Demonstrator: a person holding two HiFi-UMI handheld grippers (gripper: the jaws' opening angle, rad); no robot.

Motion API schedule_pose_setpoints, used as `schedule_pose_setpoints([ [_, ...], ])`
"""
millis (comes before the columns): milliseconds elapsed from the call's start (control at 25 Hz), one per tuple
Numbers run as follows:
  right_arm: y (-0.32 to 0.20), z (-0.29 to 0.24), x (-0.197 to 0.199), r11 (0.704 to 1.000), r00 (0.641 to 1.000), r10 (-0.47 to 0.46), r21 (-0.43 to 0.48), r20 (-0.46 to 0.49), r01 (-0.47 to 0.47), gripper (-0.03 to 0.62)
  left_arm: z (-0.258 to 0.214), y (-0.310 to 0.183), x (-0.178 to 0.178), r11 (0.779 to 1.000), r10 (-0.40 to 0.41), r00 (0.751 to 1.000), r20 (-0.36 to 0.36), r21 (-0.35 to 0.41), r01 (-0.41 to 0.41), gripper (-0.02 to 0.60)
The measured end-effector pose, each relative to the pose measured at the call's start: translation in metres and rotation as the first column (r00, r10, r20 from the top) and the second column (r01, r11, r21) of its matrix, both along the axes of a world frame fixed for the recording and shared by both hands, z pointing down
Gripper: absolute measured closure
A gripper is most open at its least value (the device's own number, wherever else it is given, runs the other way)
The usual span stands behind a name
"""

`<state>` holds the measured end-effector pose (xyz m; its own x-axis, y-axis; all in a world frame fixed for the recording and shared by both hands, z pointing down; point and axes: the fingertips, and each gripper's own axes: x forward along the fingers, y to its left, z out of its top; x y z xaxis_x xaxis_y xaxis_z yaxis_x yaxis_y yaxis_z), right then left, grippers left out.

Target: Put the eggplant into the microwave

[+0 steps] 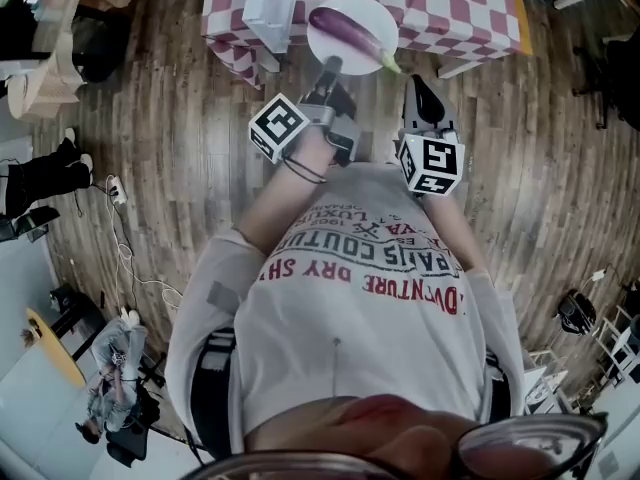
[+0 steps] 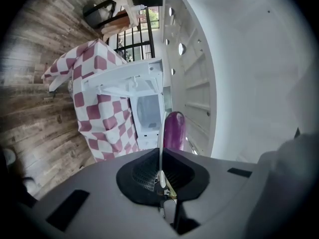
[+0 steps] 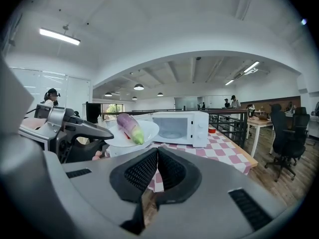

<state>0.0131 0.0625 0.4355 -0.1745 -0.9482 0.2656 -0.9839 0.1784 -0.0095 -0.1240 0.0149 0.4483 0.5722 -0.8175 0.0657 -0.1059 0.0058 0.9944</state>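
Observation:
A purple eggplant (image 1: 345, 33) with a green stem lies on a white plate (image 1: 372, 13). My left gripper (image 1: 328, 68) is shut on the plate's near rim and holds it in the air before the table (image 1: 460, 8) with the red-and-white checked cloth. In the left gripper view the plate (image 2: 160, 143) shows edge-on between the jaws, with the eggplant (image 2: 174, 128) behind it. The white microwave (image 1: 272, 8) stands on the table, its door closed in the right gripper view (image 3: 182, 127). My right gripper (image 1: 418, 86) is shut on nothing, to the right of the plate (image 3: 147, 128).
A wooden floor surrounds the table. An office chair (image 3: 284, 133) and a railing stand at the right. A person (image 3: 51, 97) stands at the far left, with others in the background. Cables (image 1: 125, 258) and bags lie on the floor at the left.

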Motion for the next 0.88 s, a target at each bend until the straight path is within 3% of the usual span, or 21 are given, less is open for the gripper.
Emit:
schedule_pose_setpoints([
  [160,-0.030,0.015,0.009,0.999,0.999,-0.034,-0.015,0.001,0.034,0.568,0.012,-0.029,0.014,1.000,-0.019,1.000,0.008,-0.016,0.019,0.549],
  [480,-0.125,0.010,0.062,0.992,0.992,-0.128,0.011,0.000,0.128,0.568,0.014,-0.099,0.060,0.992,-0.127,0.992,-0.003,-0.022,0.127,0.549],
  [880,-0.227,0.004,0.118,0.961,0.961,-0.275,0.016,0.000,0.275,0.568,0.025,-0.177,0.113,0.961,-0.272,0.962,-0.003,-0.049,0.272,0.549],
])
